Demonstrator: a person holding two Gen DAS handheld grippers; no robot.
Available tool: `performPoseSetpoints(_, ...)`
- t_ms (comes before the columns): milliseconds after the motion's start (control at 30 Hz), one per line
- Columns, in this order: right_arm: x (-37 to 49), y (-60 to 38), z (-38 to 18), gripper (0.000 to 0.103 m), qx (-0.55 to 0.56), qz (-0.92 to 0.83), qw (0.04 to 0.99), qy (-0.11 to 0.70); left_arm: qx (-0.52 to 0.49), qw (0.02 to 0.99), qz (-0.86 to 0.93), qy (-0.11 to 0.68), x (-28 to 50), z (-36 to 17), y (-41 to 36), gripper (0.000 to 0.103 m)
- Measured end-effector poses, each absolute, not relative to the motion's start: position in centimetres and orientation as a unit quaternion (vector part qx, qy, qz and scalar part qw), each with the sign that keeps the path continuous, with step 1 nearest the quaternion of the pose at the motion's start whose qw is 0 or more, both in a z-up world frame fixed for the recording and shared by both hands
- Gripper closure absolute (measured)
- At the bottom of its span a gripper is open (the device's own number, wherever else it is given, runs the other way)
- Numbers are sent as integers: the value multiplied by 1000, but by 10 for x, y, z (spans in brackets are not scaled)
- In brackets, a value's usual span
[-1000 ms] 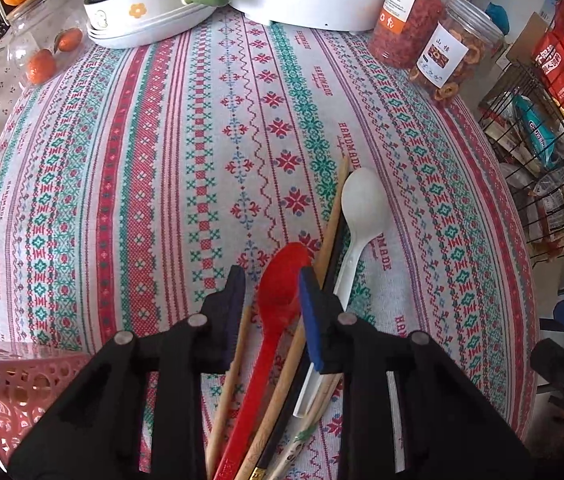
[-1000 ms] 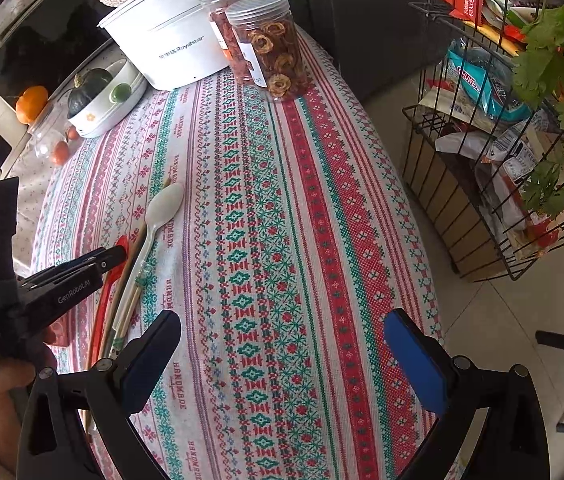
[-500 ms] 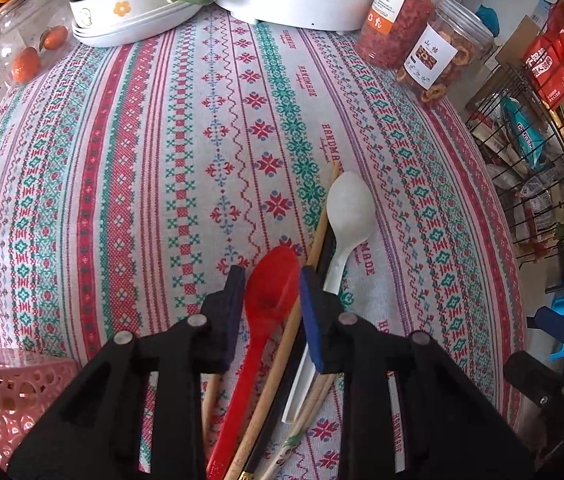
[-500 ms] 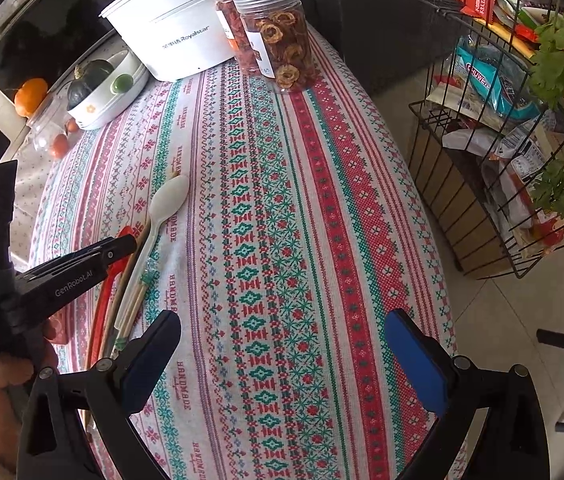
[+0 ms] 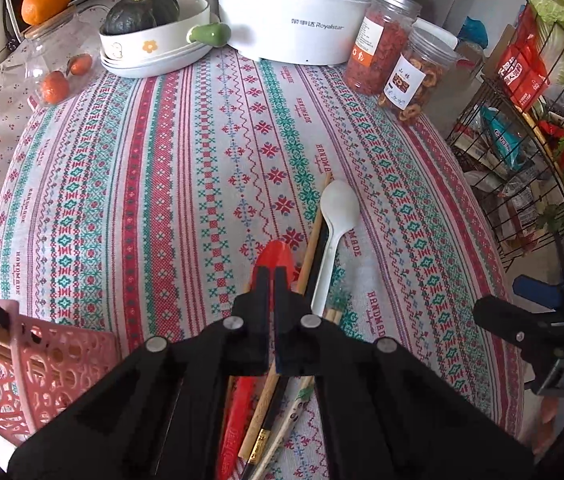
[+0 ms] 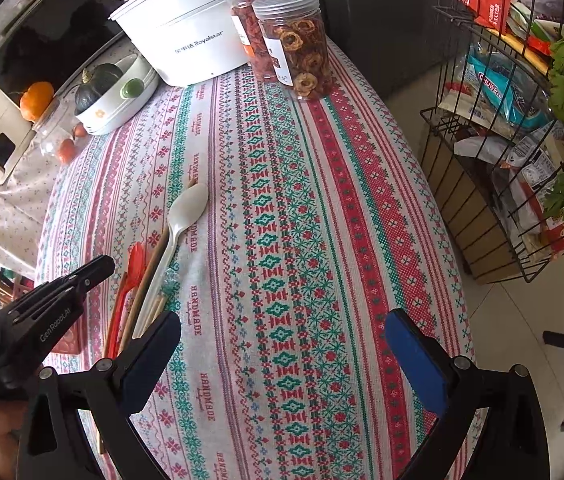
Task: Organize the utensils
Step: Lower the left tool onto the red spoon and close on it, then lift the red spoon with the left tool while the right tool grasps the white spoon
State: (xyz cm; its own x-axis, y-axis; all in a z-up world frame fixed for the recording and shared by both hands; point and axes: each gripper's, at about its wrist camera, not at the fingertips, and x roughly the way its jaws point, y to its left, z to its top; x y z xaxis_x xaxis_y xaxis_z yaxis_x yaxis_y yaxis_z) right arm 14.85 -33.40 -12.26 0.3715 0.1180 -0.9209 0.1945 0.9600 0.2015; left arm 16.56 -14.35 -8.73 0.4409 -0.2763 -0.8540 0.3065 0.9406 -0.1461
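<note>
A red spoon (image 5: 278,254), a white spoon (image 5: 335,216) and several wooden and dark chopsticks (image 5: 313,236) lie side by side on the patterned tablecloth. My left gripper (image 5: 273,276) is shut on the red spoon just behind its bowl. In the right wrist view the left gripper (image 6: 98,268) sits over the red spoon (image 6: 134,264), next to the white spoon (image 6: 184,216). My right gripper (image 6: 282,344) is wide open and empty above the cloth, to the right of the utensils. A pink perforated basket (image 5: 14,364) holding chopsticks stands at the near left.
A white Royalstar pot (image 5: 301,12), two clear jars of dried food (image 5: 397,56), a dish with a squash (image 5: 150,36) and a glass jar with small oranges (image 5: 54,64) line the far edge. A wire rack with packets (image 6: 513,120) stands right of the table.
My left gripper has closed from open onto the red spoon and the view has pulled back and tilted up. The right gripper has stayed open, shifted slightly.
</note>
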Motion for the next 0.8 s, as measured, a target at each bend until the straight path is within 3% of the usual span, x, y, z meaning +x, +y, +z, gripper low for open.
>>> performPoseSetpoints(167,153,-328,-128,0,140,-23,812,566,23,848,-208,487,154,-75,-136,99)
performPoseSetpoints(233,154,-327,-130,0,146,-26,808,570,31,845,-207,492,157,-78,-136,80)
performPoseSetpoints(267,153,-327,-131,0,148,-26,807,571,33,845,-200,495,161,-80,-136,64)
performPoseSetpoints(300,153,-326,-131,0,148,-27,806,572,31,844,-194,498,163,-83,-136,59)
performPoseSetpoints(700,156,-340,-140,1,154,-35,799,580,49,826,-167,537,199,-120,-165,60)
performPoseSetpoints(800,157,-339,-140,1,157,-30,799,579,63,819,-160,548,204,-129,-170,71)
